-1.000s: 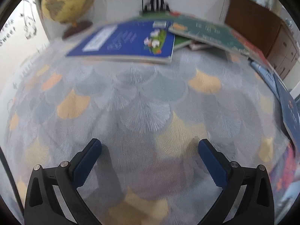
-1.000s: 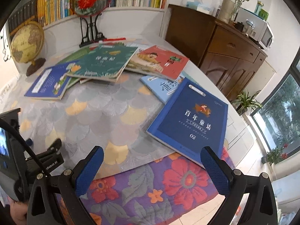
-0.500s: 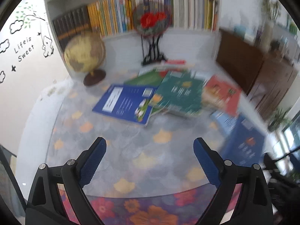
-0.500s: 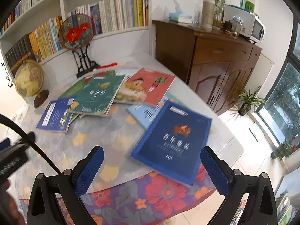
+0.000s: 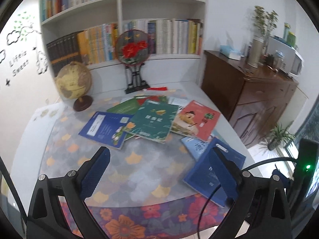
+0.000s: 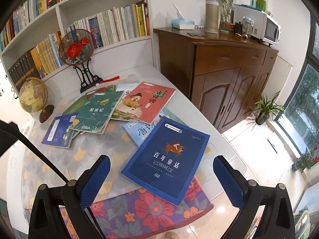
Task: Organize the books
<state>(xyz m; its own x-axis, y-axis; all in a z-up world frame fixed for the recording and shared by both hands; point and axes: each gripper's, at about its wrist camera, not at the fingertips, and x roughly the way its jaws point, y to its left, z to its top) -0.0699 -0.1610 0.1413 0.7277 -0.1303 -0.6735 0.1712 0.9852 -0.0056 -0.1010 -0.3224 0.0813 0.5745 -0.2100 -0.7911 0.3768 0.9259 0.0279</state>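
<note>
Both tools are hanging above the near edge of the surface with nothing in them: the left tool has its jaws spread wide, and the right tool is just as wide, no book between the pads of either. Going left to right, there's a globe at the far left corner, then a blue floral book lying flat with a dark green book overlapping its right edge, then a red book partly under the green one's right side, a light blue book peeking out below it, and nearest the right tool a navy book sitting crooked with its lower corner hanging past the patterned cloth onto the flowered cloth at the edge. So what could go wrong? That navy book looks like the first pick, and since it's flat and thin, a tool coming straight down would probably just push it, and a push toward the near edge could send it off the surface. Sliding any book might also bunch up the cloth. Pulling the green one from the overlapped pile could drag the blue floral or red one along. And the fan ornament on its stand at the back looks tippy if books get shoved that way.
</note>
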